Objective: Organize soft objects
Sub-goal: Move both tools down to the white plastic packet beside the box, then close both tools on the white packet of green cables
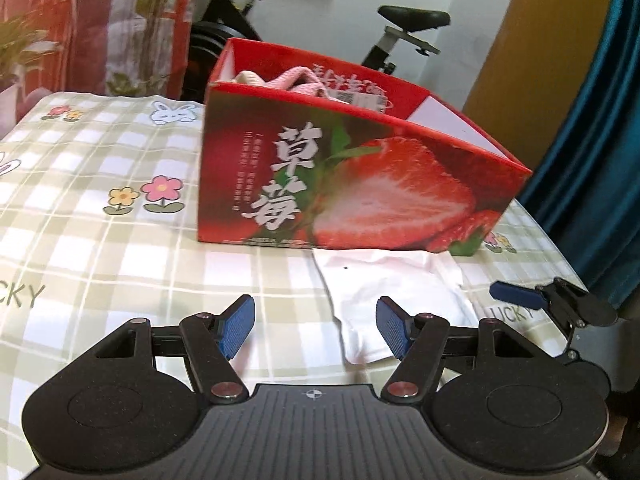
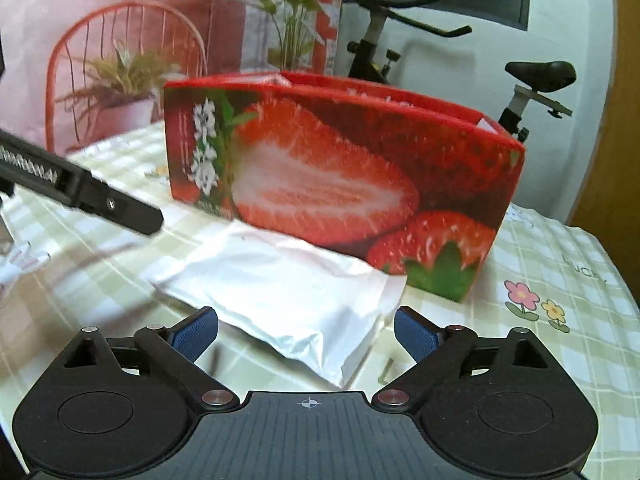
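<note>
Hovering wide-fingered, right gripper [image 2: 306, 332] and left gripper [image 1: 314, 326] flanking white packet [image 2: 280, 296] beside strawberry box [image 2: 340, 176], holding nothing, presumably for boxing.

Strawberry box [image 2: 340, 176] blocks far side; white pouch [image 2: 280, 300] front reachable.

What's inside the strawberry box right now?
Over the rim of the strawberry box, the left wrist view shows pink fabric, a cream piece and a printed tag. The box's front wall hides everything lower down.
</note>
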`<act>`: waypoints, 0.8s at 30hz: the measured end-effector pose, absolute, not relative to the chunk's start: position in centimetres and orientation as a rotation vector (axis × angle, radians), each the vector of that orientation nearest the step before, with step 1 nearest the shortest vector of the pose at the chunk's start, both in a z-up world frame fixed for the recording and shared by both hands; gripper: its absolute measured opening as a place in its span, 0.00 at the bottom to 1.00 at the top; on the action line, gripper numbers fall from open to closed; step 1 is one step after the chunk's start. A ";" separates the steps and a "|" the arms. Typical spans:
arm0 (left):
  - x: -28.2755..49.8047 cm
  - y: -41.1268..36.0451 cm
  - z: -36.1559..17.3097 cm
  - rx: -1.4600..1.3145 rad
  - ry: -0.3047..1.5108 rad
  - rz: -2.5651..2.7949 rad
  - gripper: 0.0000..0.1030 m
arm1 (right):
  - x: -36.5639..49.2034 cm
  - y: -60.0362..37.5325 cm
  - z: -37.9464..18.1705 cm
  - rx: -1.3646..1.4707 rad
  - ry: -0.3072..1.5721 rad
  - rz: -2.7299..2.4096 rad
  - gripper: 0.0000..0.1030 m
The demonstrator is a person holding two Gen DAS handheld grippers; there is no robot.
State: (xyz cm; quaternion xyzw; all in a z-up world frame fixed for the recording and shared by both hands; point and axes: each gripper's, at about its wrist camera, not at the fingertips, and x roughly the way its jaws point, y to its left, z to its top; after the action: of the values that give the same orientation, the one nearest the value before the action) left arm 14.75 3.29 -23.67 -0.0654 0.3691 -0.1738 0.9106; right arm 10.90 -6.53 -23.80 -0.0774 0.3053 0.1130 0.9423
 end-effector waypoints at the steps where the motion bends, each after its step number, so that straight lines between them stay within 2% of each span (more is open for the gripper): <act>1: 14.6 3.2 -23.7 -0.137 0.757 -0.356 0.67 | 11.0 -6.3 -24.0 -0.174 0.631 0.226 0.91; 24: 13.9 3.6 -24.8 -0.171 0.762 -0.344 0.67 | 12.4 -7.0 -24.7 -0.158 0.687 0.174 0.93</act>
State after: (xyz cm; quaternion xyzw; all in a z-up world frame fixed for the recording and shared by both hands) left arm 13.93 3.58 -24.81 -0.0831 0.3694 -0.1666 0.9104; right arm 12.36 -7.03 -24.74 -0.0774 0.3359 0.0852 0.9348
